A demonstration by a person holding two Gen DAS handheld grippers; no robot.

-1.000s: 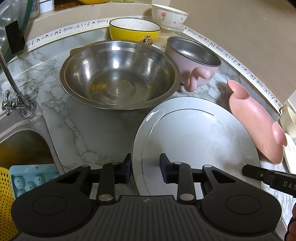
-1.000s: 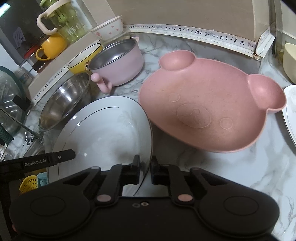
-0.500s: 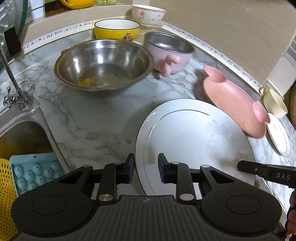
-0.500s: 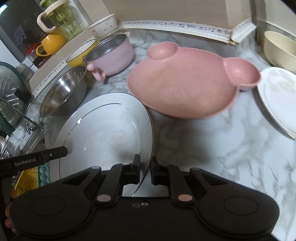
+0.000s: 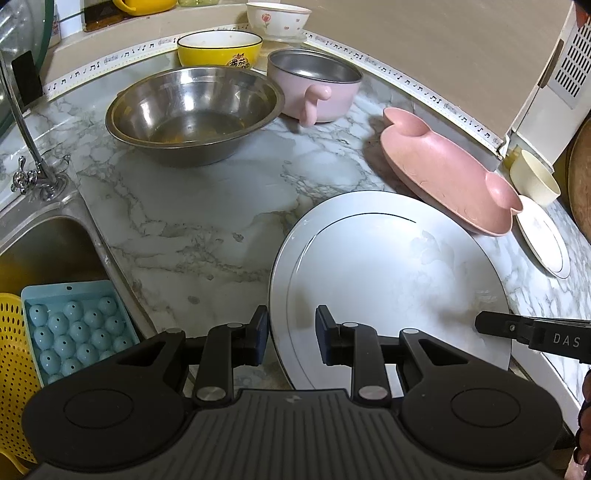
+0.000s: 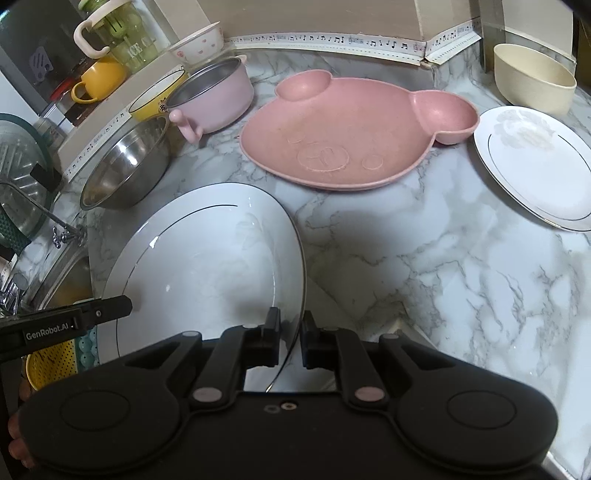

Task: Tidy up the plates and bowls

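Note:
A large white plate with a thin dark ring hangs just above the marble counter, held by both grippers. My left gripper is shut on its near left rim, one finger under and one over. My right gripper is shut on the opposite rim, and its finger shows at the right edge of the left wrist view. A pink bear-shaped plate lies beyond. A small white plate and a cream bowl sit to the right.
At the back left stand a steel mixing bowl, a pink handled pot, a yellow bowl and a white flowered bowl. The sink at left holds a blue ice tray and a yellow colander. A tap rises beside it.
Both grippers have carried the large white plate to the right, away from the steel bowl. The small white plate and cream bowl have come into view. Neither grip has changed.

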